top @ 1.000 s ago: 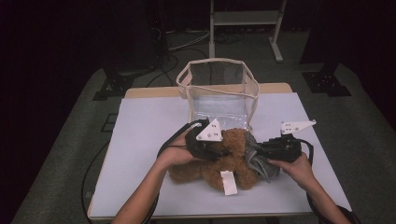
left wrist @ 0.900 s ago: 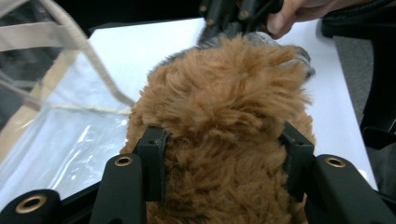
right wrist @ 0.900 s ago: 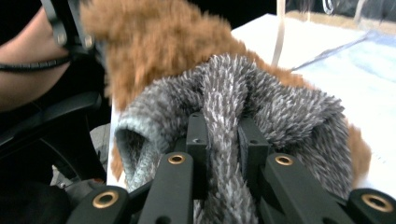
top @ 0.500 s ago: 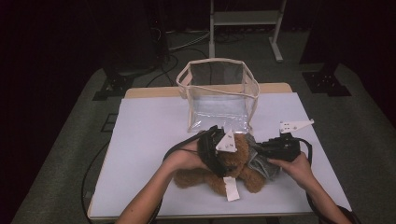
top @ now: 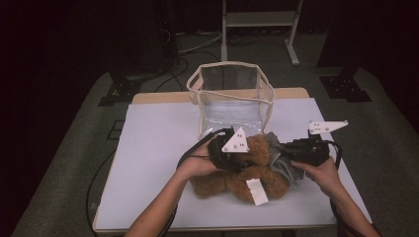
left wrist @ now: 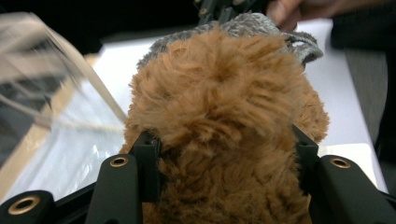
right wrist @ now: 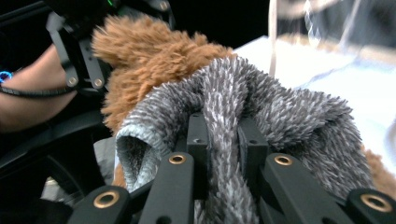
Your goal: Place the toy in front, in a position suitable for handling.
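The clear bag (left wrist: 56, 107) is blurred and cut off at left.

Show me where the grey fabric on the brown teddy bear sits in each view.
High view: the grey fabric lies right of centre, pinched by the right gripper.
Left gripper view: top centre, behind the teddy bear clamped in the left gripper.
Right gripper view: centre, a fold shut between the jaws.
Shared landmark: the clear bag, beyond the bear in all three.
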Available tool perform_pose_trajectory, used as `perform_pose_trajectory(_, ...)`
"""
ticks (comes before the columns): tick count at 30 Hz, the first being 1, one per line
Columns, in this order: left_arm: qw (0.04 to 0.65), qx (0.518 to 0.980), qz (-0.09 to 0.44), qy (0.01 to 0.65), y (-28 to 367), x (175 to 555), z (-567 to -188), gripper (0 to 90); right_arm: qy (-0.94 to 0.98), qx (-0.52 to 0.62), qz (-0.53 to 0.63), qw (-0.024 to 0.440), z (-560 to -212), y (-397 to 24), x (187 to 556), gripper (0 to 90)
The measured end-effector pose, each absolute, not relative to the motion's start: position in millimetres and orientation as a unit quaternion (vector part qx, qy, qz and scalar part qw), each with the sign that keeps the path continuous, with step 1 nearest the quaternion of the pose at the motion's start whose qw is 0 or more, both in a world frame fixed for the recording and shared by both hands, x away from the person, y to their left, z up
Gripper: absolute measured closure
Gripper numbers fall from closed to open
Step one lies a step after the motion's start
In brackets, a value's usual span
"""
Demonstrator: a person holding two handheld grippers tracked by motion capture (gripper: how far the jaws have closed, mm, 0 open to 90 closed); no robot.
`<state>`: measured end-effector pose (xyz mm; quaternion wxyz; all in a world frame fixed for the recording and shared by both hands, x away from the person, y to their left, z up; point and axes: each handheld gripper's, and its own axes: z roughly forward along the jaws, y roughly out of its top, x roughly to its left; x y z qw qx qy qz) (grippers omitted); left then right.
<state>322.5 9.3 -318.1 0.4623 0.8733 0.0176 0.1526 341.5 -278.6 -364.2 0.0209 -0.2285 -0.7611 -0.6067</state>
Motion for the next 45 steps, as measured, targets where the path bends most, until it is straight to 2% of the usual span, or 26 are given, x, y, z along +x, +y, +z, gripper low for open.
perform_pose_trajectory(3,0.485,0.862,0.149,0.020,7.0,322.1,-312.8,43.8,-0.762,-0.220,-0.609,0.007,-345.8,-284.6,339.7,78.0)
perform_pose_trajectory(4,0.485,0.862,0.147,0.018,7.8,322.0,-313.0,43.0,-0.772,-0.208,-0.601,-0.012,-327.1,-282.1,337.7,78.0)
perform_pose_trajectory(7,0.491,0.861,0.132,0.028,25.0,321.9,-326.6,40.9,-0.792,-0.191,-0.580,-0.013,-320.5,-262.5,338.5,78.0)
perform_pose_trajectory(10,0.493,0.857,0.140,0.042,43.1,317.9,-328.7,37.4,-0.801,-0.177,-0.572,-0.004,-321.8,-240.8,343.6,78.1)
perform_pose_trajectory(15,0.475,0.863,0.165,0.045,62.7,308.7,-320.9,12.2,-0.810,-0.146,-0.568,0.003,-311.4,-204.6,346.1,78.1)
perform_pose_trajectory(16,0.475,0.863,0.165,0.045,62.7,308.7,-320.9,10.3,-0.810,-0.146,-0.568,0.003,-311.4,-204.6,346.1,78.1)
perform_pose_trajectory(17,0.474,0.862,0.173,0.045,65.6,307.1,-320.2,10.3,-0.810,-0.140,-0.569,0.002,-308.3,-198.0,345.7,78.1)
perform_pose_trajectory(20,0.478,0.857,0.190,0.046,79.2,304.0,-320.0,31.7,-0.822,-0.123,-0.556,-0.015,-300.0,-179.4,343.4,78.1)
perform_pose_trajectory(22,0.491,0.849,0.186,0.054,84.3,304.4,-322.0,40.1,-0.818,-0.126,-0.561,-0.013,-300.2,-181.9,343.3,78.2)
perform_pose_trajectory(23,0.496,0.847,0.183,0.055,85.6,304.6,-322.6,41.6,-0.816,-0.127,-0.563,-0.011,-301.4,-185.3,343.3,78.2)
perform_pose_trajectory(29,0.500,0.846,0.180,0.054,83.9,306.8,-323.2,43.4,-0.805,-0.147,-0.575,0.002,-319.1,-209.9,337.6,78.2)
perform_pose_trajectory(33,0.494,0.853,0.168,0.023,71.3,303.9,-322.2,44.3,-0.799,-0.171,-0.576,0.010,-333.1,-235.0,334.9,78.2)
perform_pose_trajectory(39,0.493,0.854,0.166,0.023,70.8,304.6,-318.5,44.8,-0.794,-0.193,-0.576,-0.010,-331.8,-246.9,345.9,78.2)
perform_pose_trajectory(45,0.497,0.852,0.160,0.026,71.8,307.9,-318.5,44.4,-0.800,-0.235,-0.552,-0.010,-354.9,-276.0,342.6,78.1)
